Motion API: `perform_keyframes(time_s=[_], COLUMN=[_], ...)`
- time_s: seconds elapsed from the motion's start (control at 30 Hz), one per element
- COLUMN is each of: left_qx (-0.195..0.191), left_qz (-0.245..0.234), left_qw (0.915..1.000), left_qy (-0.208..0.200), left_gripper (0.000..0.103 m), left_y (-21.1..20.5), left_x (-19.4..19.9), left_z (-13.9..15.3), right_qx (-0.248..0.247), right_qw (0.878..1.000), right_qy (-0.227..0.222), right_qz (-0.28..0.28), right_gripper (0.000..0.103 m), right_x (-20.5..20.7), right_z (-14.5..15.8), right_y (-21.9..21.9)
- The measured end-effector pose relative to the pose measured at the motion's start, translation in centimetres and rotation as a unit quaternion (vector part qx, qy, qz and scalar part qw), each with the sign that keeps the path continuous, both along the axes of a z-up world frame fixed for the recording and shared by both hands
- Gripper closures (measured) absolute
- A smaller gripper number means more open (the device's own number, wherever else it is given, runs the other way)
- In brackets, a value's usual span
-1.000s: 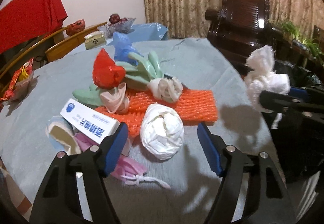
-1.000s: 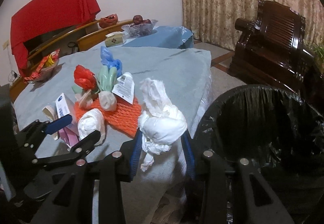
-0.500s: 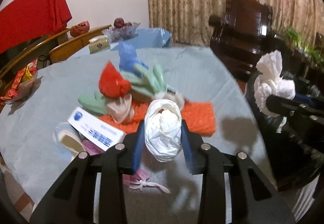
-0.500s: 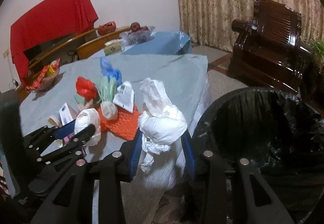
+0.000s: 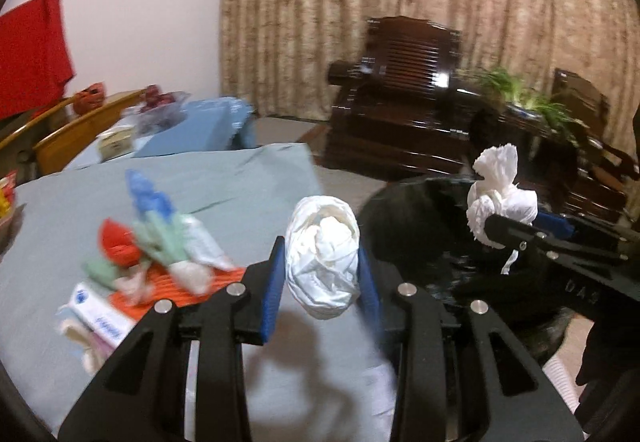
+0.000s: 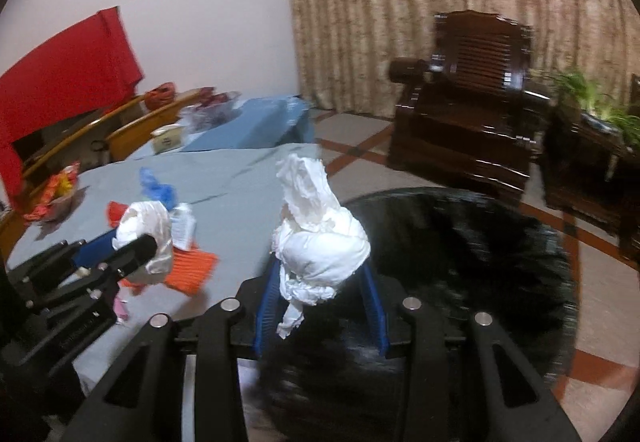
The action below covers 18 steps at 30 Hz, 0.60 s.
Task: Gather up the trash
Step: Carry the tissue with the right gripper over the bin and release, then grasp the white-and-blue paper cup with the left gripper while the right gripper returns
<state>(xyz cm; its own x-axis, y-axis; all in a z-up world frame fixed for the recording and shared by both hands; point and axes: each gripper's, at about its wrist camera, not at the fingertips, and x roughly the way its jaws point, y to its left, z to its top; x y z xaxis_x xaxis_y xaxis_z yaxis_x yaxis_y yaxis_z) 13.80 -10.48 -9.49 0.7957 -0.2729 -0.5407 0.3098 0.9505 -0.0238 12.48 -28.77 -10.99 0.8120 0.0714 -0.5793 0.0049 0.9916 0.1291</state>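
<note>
While my left gripper (image 5: pixel 322 278) pinches a white wad (image 5: pixel 322 262) at frame centre, clear of the table (image 5: pixel 240 194), my right gripper (image 6: pixel 320 282) clamps crumpled tissue (image 6: pixel 316 238) before the black bin (image 6: pixel 460 242) at right.

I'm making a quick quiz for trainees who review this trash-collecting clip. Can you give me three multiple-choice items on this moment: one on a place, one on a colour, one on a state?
1. Where is the bin relative to the table?
A. on top of it
B. beside its edge
C. under the red cloth

2. What colour is its liner?
A. black
B. white
C. blue

3. What is the left gripper doing?
A. hanging open
B. shut on nothing
C. shut on a white wad

Key:
1 B: the bin stands on the floor beside the table.
2 A: the liner is glossy black.
3 C: the left gripper pinches a white wad, lifted off the cloth.
</note>
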Motion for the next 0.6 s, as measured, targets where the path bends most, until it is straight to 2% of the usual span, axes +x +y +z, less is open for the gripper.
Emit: perform_keyframes(time_s=[0.13, 0.2, 0.27, 0.33, 0.4, 0.43, 0.5, 0.53, 0.6], left_qx=[-0.003, -0.013, -0.022, -0.026, -0.026, -0.027, -0.025, -0.022, -0.018], left_qz=[-0.038, -0.058, -0.075, -0.084, -0.085, -0.085, -0.076, -0.067, -0.051], left_qw=[0.9992, 0.998, 0.9965, 0.9957, 0.9957, 0.9957, 0.9966, 0.9973, 0.9984], left_qy=[0.009, 0.02, 0.03, 0.029, 0.025, 0.025, 0.022, 0.019, 0.011], left_gripper=[0.069, 0.067, 0.059, 0.037, 0.034, 0.03, 0.026, 0.025, 0.015], left_y=[-3.7, -5.5, -6.7, -7.9, -8.2, -8.1, -7.5, -6.9, -5.3], left_x=[0.8, 1.7, 2.4, 2.5, 2.7, 2.6, 2.4, 2.3, 1.6], left_z=[-0.3, -0.4, -0.6, -0.7, -0.7, -0.7, -0.7, -0.6, -0.2], right_qx=[-0.006, -0.011, -0.015, -0.017, -0.02, -0.021, -0.025, -0.025, -0.02], right_qw=[0.999, 0.998, 0.997, 0.996, 0.995, 0.995, 0.994, 0.994, 0.995], right_qy=[0.01, 0.014, 0.016, 0.016, 0.011, 0.009, 0.0, -0.005, -0.007], right_qz=[-0.038, -0.053, -0.07, -0.086, -0.097, -0.099, -0.104, -0.104, -0.097], right_gripper=[0.063, 0.058, 0.053, 0.032, 0.025, 0.016, 0.006, 0.006, 0.006], right_x=[-0.7, -0.8, -1.1, -1.3, -1.8, -1.9, -2.2, -2.3, -2.2], right_z=[-0.6, -0.9, -1.3, -1.4, -1.3, -1.3, -1.1, -1.0, -0.8], right_y=[-3.1, -4.2, -5.3, -5.9, -6.4, -6.4, -6.3, -6.2, -5.9])
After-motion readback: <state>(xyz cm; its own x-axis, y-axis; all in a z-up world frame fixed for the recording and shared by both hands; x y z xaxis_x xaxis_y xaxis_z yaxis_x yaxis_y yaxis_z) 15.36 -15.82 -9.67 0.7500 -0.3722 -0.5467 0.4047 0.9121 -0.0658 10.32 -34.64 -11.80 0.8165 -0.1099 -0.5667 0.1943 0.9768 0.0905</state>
